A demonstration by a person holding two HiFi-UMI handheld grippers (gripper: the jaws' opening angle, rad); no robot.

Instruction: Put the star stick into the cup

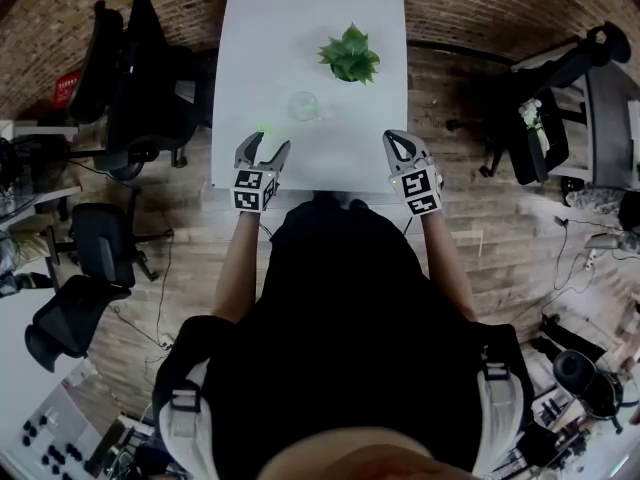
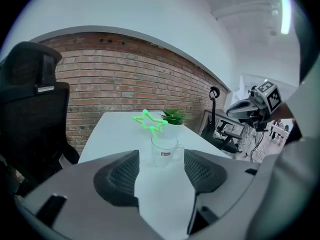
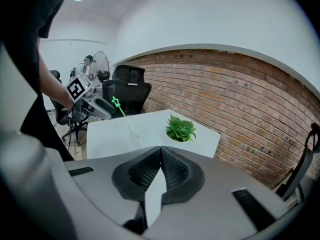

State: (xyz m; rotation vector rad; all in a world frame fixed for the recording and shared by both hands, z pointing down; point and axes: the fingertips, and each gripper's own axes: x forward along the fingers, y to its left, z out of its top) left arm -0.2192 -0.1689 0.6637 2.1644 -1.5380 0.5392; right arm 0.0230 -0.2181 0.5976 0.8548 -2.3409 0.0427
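The green star-tipped stick is leaning in the clear glass cup, straight ahead of the nearer left gripper, whose jaws are standing spread and empty. The right gripper is keeping its jaws pressed together.

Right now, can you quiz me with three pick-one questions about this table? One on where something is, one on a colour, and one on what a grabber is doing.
1. Where is the star stick?
A. standing in the glass cup
B. lying flat on the floor
C. stuck in a flower pot

2. What colour is the star?
A. red
B. green
C. blue

3. How are the right gripper's jaws?
A. wide apart
B. closed on the cup
C. closed together with nothing between them

Answers:
1 A: in the left gripper view, the stick runs down from the star into the cup.
2 B: the star shows bright green in all three views.
3 C: in the right gripper view, the two pads meet and the cup stands far off on the table.
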